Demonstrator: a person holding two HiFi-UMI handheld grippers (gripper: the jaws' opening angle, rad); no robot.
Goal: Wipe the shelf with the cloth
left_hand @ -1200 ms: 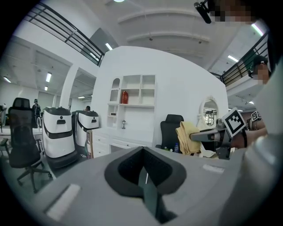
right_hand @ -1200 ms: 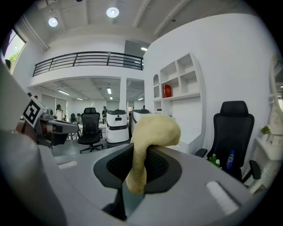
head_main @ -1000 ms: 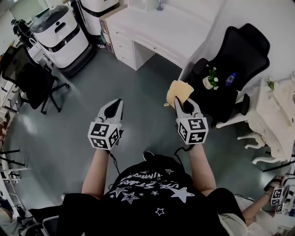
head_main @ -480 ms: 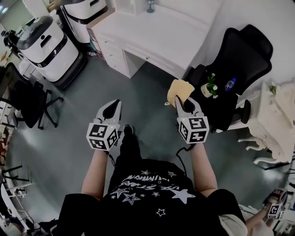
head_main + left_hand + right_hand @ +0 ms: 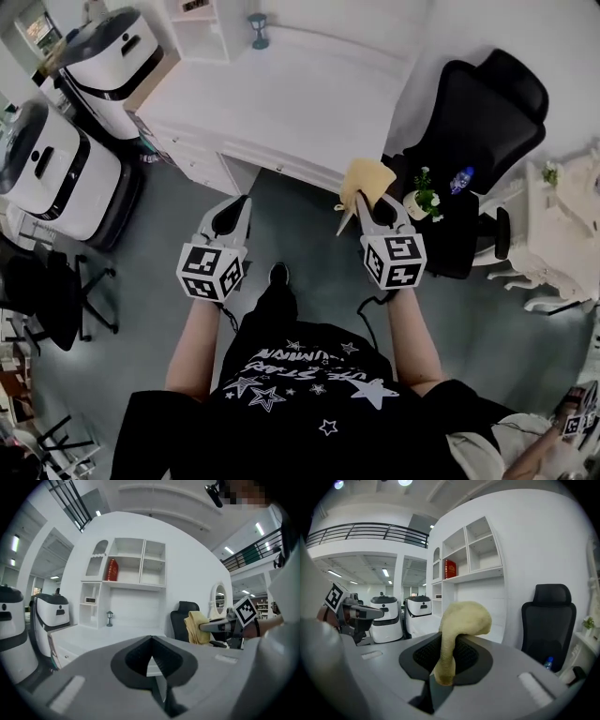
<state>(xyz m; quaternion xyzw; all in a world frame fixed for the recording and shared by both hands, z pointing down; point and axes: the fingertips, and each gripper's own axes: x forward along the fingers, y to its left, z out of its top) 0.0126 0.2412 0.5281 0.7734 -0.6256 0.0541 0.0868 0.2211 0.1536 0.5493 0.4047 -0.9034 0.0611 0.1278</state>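
Observation:
My right gripper [image 5: 366,200] is shut on a yellow cloth [image 5: 367,178], which bunches above the jaws and hangs down between them [image 5: 459,630]. My left gripper [image 5: 232,214] is shut with nothing in it, held level with the right one. The white shelf unit [image 5: 125,571] with open cubbies stands against the wall above a white desk [image 5: 281,103], some way ahead of both grippers. In the right gripper view the shelf unit [image 5: 464,550] shows behind the cloth. A red object [image 5: 111,570] sits in one upper cubby.
A black office chair [image 5: 473,141] stands to the right of the desk, with a small potted plant [image 5: 424,195] and a bottle [image 5: 460,179] by it. White robot units [image 5: 56,169] stand at the left. A small lamp [image 5: 259,28] sits on the desk.
The person has walked forward; the desk and shelf are nearer and more central. Both grippers keep their pose, the right one still holding the cloth.

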